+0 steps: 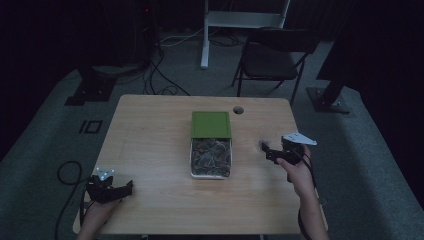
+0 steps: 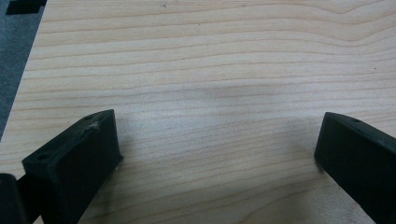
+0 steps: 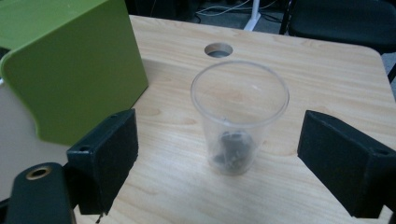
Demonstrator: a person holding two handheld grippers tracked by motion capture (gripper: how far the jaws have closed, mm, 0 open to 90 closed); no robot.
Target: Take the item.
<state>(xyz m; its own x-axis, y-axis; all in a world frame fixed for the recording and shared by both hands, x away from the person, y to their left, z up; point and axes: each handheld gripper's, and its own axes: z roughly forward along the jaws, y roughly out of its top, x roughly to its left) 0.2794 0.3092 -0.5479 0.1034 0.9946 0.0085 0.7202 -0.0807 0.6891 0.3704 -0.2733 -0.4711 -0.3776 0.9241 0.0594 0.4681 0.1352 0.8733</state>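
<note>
A clear plastic cup [image 3: 239, 100] stands upright on the wooden table [image 3: 327, 79], with a small dark lump [image 3: 232, 150] at its bottom. My right gripper [image 3: 217, 149] is open, one jaw on each side of the cup and neither touching it. In the high view that gripper [image 1: 267, 151] sits right of a container [image 1: 192, 167] of dark bits, whose green lid [image 1: 211, 124] is slid back. The lid [image 3: 70, 65] rises at the left in the right gripper view. My left gripper [image 2: 217, 140] rests open over bare wood, near the front left corner [image 1: 127, 189].
A round cable hole [image 1: 238, 109] pierces the table behind the green lid. A black folding chair [image 1: 272, 55] and a white stand leg [image 1: 204, 40] are on the floor beyond the far edge. Cables lie on the carpet at the left.
</note>
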